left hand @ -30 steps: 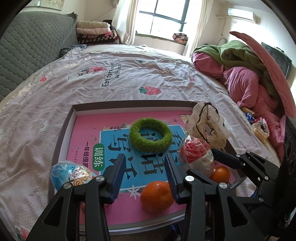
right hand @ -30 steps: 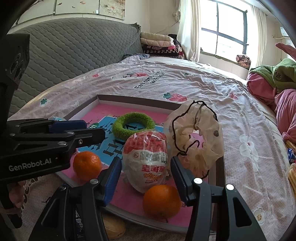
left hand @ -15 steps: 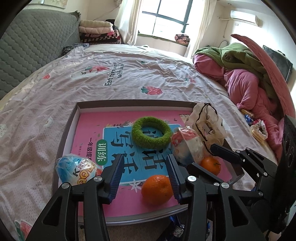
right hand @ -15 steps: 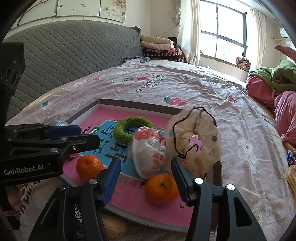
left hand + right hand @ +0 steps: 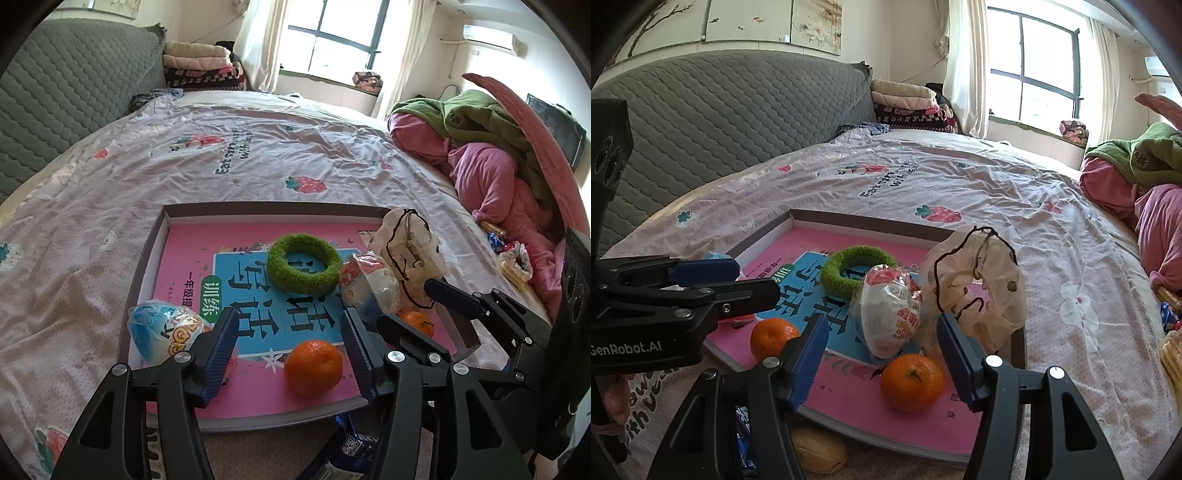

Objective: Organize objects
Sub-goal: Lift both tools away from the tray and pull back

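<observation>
A home bedroom: a wide bed [image 5: 258, 155] wearing a strawberry-print sheet is filling the view, backed by a grey quilted headboard [image 5: 738, 107]. Folded blankets [image 5: 201, 70] are lying stacked by a curtained window [image 5: 332, 40], clothes [image 5: 480, 147] are piling up on one side, and an air conditioner [image 5: 491, 37] is hanging high on the wall.

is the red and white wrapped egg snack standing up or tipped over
Tipped. The red and white wrapped egg snack leans sideways on the pink book cover in the tray, its red end toward the sheer beige scrunchie.
</observation>
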A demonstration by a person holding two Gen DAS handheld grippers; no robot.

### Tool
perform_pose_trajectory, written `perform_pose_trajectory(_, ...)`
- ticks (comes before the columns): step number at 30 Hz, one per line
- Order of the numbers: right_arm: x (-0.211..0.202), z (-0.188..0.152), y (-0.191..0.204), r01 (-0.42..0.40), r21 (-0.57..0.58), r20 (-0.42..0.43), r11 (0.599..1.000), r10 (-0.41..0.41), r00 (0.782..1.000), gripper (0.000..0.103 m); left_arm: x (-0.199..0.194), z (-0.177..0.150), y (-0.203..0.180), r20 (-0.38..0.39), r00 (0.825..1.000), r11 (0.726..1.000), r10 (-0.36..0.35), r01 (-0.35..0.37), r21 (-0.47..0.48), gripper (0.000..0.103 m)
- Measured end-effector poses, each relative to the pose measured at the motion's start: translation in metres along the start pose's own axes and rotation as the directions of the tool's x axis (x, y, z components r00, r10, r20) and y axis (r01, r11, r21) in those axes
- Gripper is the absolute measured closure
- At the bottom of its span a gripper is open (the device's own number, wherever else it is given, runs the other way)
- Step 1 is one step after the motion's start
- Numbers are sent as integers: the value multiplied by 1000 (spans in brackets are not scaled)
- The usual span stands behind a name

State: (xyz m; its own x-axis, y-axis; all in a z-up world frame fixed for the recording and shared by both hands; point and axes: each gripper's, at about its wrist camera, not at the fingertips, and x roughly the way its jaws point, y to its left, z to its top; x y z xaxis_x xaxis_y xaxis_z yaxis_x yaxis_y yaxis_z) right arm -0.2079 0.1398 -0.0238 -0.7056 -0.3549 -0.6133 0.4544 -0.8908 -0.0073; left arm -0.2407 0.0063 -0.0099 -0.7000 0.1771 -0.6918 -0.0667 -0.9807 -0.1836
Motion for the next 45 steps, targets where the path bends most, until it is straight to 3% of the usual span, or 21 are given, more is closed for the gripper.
perform_pose_trajectory(29,-47,6,10,11,-58,148,998,-3,989,34,-45,-11,1,34,999,999,42,-42,-4,40)
perform_pose_trajectory(45,-98,-8,-13,5,54,206,999,-16,978,34,-82,-35,-13,55,998,999,22,-24,39,40)
